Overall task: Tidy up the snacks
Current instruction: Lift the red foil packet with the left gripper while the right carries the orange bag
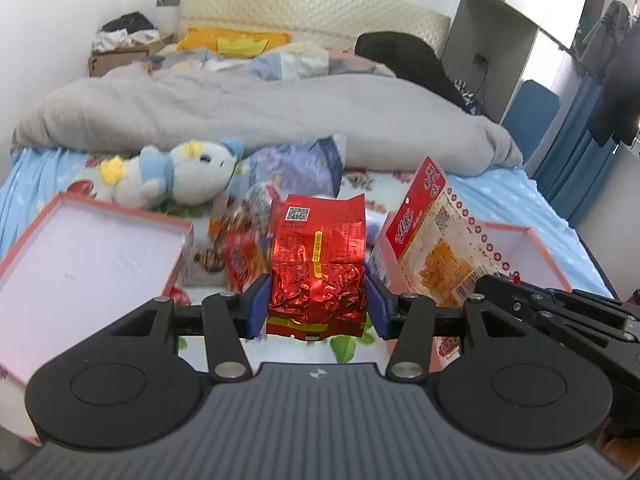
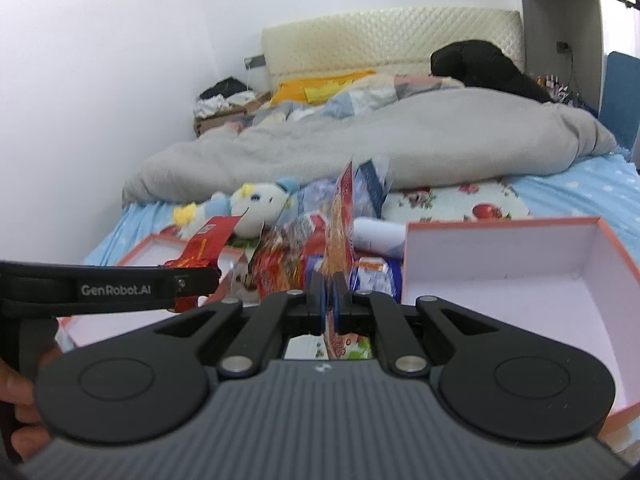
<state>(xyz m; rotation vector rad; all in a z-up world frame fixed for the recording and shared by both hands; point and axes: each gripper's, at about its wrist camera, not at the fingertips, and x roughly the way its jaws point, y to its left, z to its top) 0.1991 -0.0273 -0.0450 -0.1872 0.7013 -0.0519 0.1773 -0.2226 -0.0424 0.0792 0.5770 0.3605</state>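
My left gripper is shut on a red foil packet and holds it upright above the bedsheet. It also shows in the right wrist view, with the left gripper at the left. My right gripper is shut on a flat red-and-clear snack packet, seen edge-on; in the left wrist view this packet tilts at the right. An open pink-rimmed box lies at the left, another box at the right. A pile of loose snacks lies between them.
A white and blue plush toy lies behind the snacks beside a blue-purple bag. A grey duvet covers the far bed. A white cylinder lies by the right box. A blue chair stands at the right.
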